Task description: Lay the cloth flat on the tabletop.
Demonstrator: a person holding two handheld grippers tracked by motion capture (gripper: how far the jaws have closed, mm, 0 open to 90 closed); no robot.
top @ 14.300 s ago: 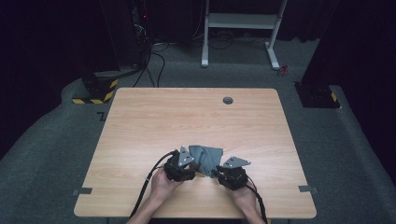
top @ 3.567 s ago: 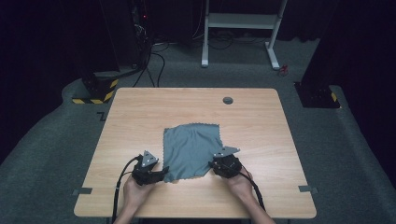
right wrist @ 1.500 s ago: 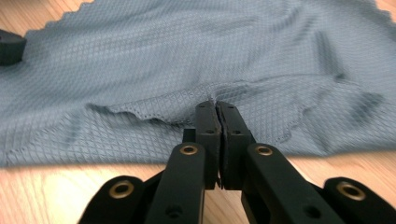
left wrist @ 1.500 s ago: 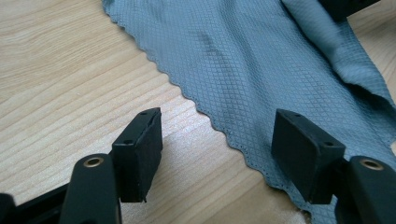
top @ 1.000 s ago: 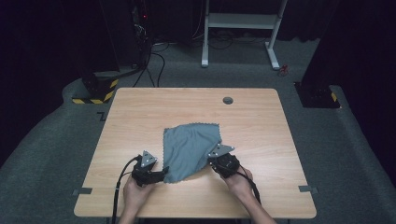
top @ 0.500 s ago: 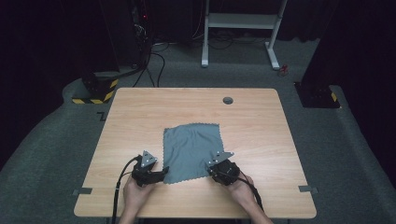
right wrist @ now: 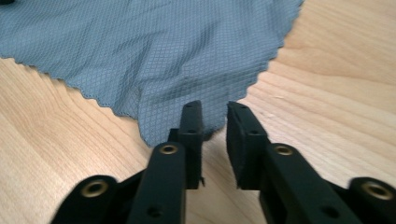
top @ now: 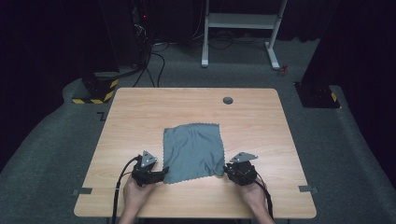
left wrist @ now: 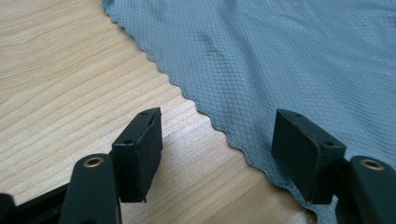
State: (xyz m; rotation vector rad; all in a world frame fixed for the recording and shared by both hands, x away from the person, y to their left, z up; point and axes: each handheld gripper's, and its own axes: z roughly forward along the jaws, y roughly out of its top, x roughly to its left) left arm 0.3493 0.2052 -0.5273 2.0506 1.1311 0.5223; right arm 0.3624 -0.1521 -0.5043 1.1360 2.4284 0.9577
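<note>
cloth [top: 192,150] flat on table [top: 140,112] | left gripper [top: 161,172] jaws wide, empty | right gripper [top: 227,169] jaws just opening, corner released | risk: pads snag cloth, re-wrinkling

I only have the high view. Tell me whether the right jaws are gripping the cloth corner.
Observer: No. In the right gripper view, the right gripper has just been opening. Its jaws stand slightly apart, and the cloth corner lies at their tips, unpinched.
Operator: Now check the left one.
Observer: In the left gripper view, the left gripper is wide open astride the cloth's scalloped edge, with one jaw over cloth and the other over bare table.
</note>
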